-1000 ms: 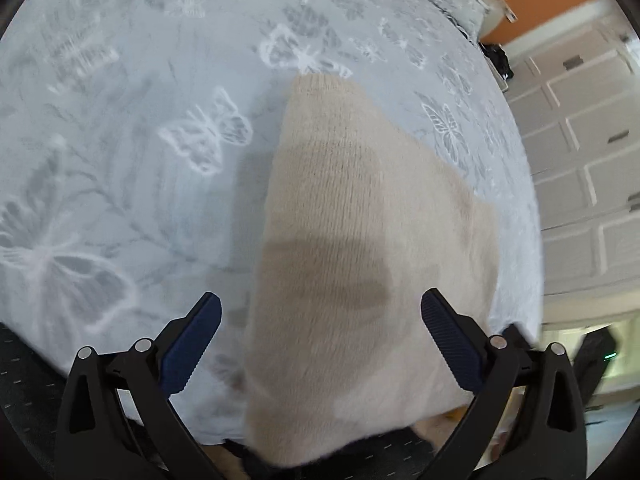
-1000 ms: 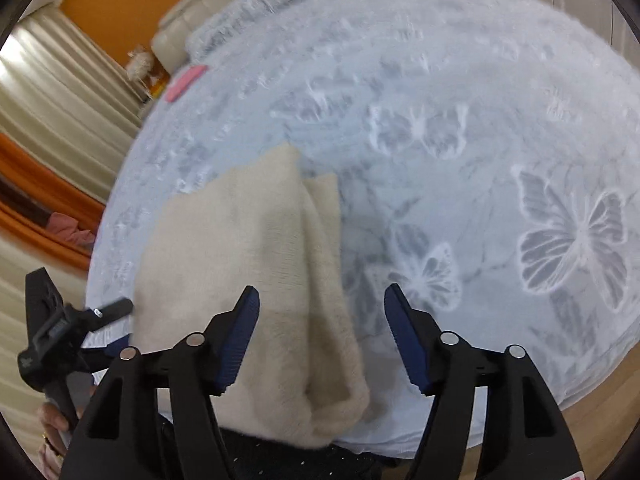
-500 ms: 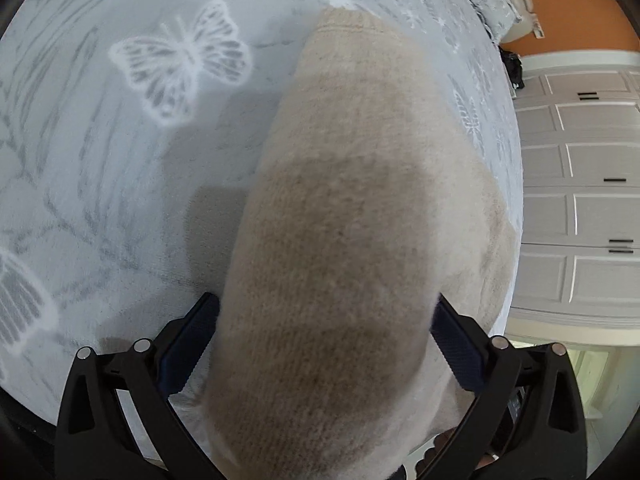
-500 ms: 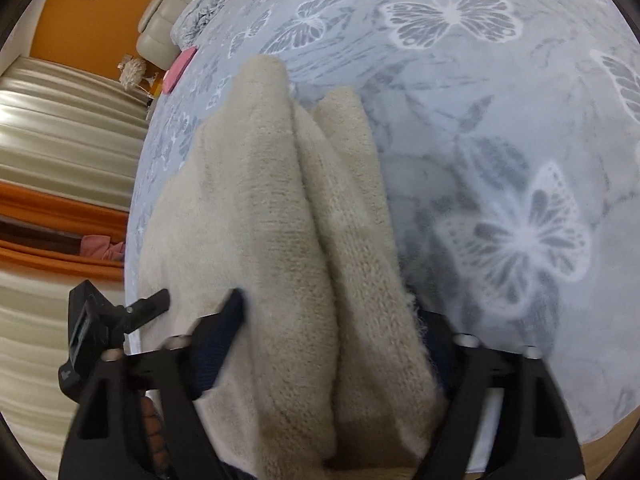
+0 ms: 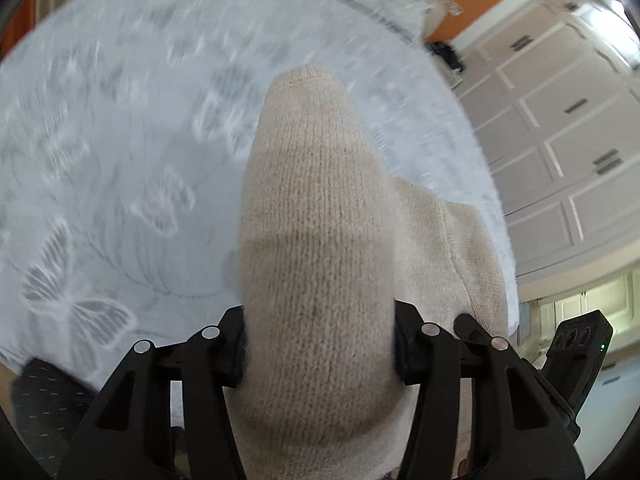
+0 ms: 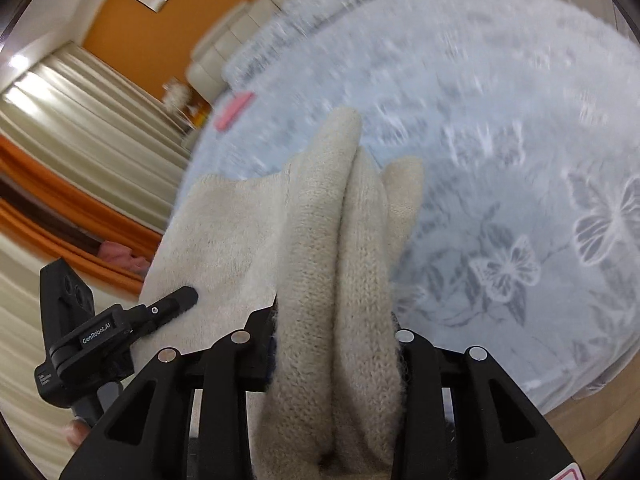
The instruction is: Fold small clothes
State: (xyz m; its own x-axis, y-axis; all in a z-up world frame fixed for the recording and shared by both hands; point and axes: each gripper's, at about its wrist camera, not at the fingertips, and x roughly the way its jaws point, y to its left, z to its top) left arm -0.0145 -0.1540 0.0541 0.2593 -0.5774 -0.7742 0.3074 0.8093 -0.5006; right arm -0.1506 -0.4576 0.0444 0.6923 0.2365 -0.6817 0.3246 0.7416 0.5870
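Both grippers closing on a beige sweater [image 5: 316, 240]

Left gripper [image 5: 318, 344] and right gripper [image 6: 334, 340] each clench its knit folds, frame centre.

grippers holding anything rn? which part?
Both are closing on the beige knit garment: left gripper around one bunched fold at its near edge, right gripper around a doubled fold of the same near edge.

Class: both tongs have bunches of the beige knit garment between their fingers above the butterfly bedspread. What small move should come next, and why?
Probably finish the squeeze. The left tongs and right tongs are closing with beige knit garment bunched between their fingers, and its far end trails toward the butterfly bedspread. A firm grip on both bunches should keep it from slipping before any fold.
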